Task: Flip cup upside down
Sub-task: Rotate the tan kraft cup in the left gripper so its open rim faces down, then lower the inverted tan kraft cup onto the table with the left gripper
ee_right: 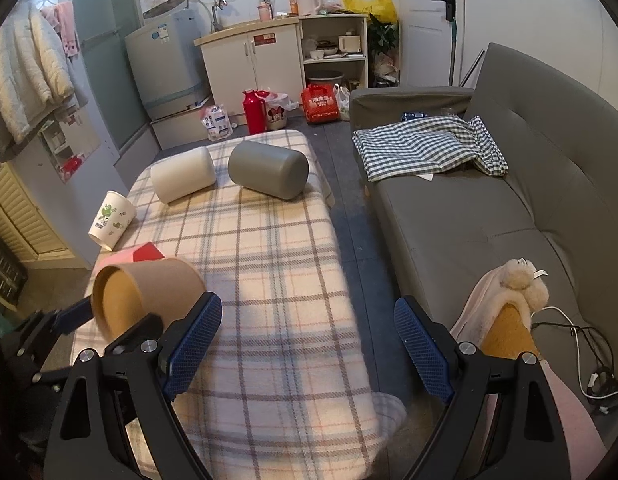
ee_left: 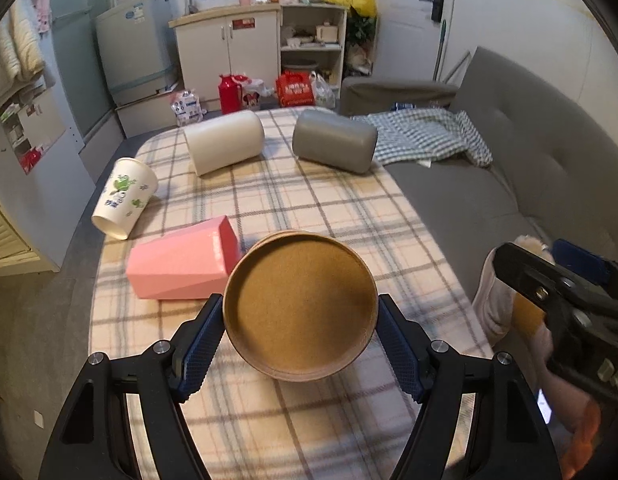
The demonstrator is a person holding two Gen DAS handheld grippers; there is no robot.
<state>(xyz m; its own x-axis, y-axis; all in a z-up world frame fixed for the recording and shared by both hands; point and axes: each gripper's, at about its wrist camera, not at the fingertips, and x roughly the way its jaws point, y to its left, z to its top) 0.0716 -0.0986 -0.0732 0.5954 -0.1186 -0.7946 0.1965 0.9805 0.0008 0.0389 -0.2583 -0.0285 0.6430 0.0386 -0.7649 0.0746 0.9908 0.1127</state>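
My left gripper [ee_left: 300, 334] is shut on a brown paper cup [ee_left: 300, 307], held on its side above the plaid-covered table [ee_left: 309, 208], its flat base facing the camera. The same cup [ee_right: 141, 292] shows at the lower left of the right wrist view, tilted, with the left gripper under it. My right gripper [ee_right: 308, 344] is open and empty over the table's right edge, to the right of the cup.
On the table lie a pink cup [ee_left: 181, 266], a frog-print paper cup [ee_left: 123, 198], a white cup [ee_left: 225, 142] and a grey cup [ee_left: 333, 140], all on their sides. A grey sofa [ee_right: 489, 208] with a checked cloth [ee_right: 425, 146] stands right. A slippered foot [ee_right: 509, 312] is beside it.
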